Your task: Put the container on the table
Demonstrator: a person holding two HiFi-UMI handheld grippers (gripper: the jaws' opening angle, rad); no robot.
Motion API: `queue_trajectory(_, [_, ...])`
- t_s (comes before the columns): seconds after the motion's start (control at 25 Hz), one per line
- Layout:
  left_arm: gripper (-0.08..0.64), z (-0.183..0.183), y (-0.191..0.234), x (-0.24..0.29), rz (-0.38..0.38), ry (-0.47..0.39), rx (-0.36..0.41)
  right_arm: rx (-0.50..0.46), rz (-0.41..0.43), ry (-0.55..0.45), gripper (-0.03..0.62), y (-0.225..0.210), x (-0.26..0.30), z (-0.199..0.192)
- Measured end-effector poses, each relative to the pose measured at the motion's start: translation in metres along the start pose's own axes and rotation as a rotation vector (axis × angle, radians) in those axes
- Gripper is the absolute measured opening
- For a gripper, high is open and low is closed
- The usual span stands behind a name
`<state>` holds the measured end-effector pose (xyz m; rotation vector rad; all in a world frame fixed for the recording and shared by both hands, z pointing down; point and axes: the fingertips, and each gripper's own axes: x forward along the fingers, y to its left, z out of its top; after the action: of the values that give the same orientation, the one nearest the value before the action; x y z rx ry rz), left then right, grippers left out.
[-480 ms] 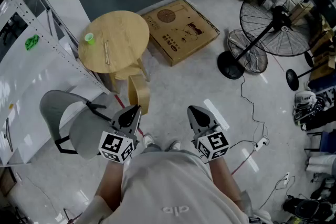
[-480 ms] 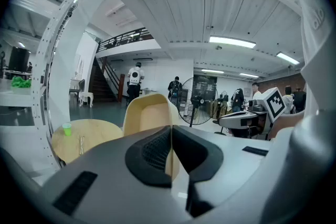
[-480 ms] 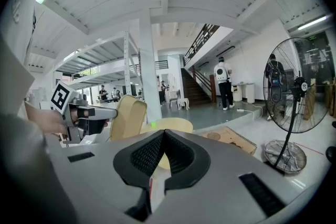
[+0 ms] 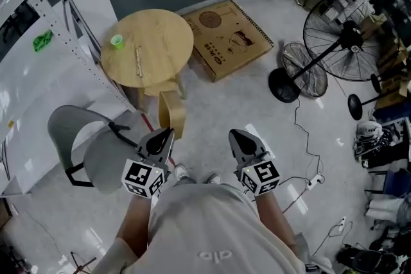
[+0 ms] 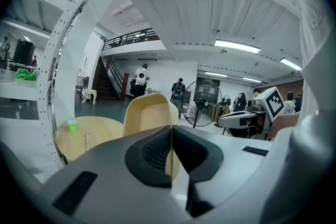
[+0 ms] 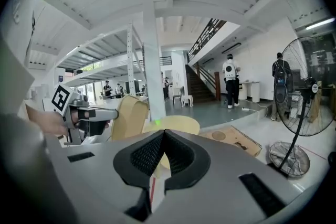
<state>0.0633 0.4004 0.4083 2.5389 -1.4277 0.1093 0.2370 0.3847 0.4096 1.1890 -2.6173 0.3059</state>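
A tan, tray-like container point(image 4: 171, 113) hangs upright over the floor, just short of the round wooden table point(image 4: 149, 48). My left gripper point(image 4: 164, 133) is shut on its near rim. In the left gripper view the container's wall point(image 5: 149, 113) runs down between the closed jaws point(image 5: 171, 131), with the table point(image 5: 100, 131) beyond it. My right gripper point(image 4: 236, 135) is held level beside it, shut with nothing in it. The right gripper view shows its closed jaws point(image 6: 164, 134), with the container point(image 6: 126, 115) and the left gripper point(image 6: 79, 113) at the left.
On the table stand a small green cup point(image 4: 117, 42) and a thin wooden stick point(image 4: 137, 61). A grey chair point(image 4: 96, 151) is close on the left, by white shelving point(image 4: 38, 42). A flat cardboard box point(image 4: 228, 38), two floor fans point(image 4: 340, 42) and cables point(image 4: 308, 138) lie to the right.
The table and floor have slid slightly down and right in the head view. Both grippers and the container keep the same pose.
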Motion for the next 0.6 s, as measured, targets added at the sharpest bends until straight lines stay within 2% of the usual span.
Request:
queue_trajectory(0.32, [0.025, -0.013, 0.061, -0.017, 0.019, 0.021, -0.023, -0.036, -0.036, 0.038, 0.025, 0.018, 0.047, 0.001])
queue_trajectory(0.6, [0.025, -0.026, 0.125, 0.007, 0.089, 0.037, -0.062, -0.032, 0.023, 0.061, 0.025, 0.005, 0.128, 0.006])
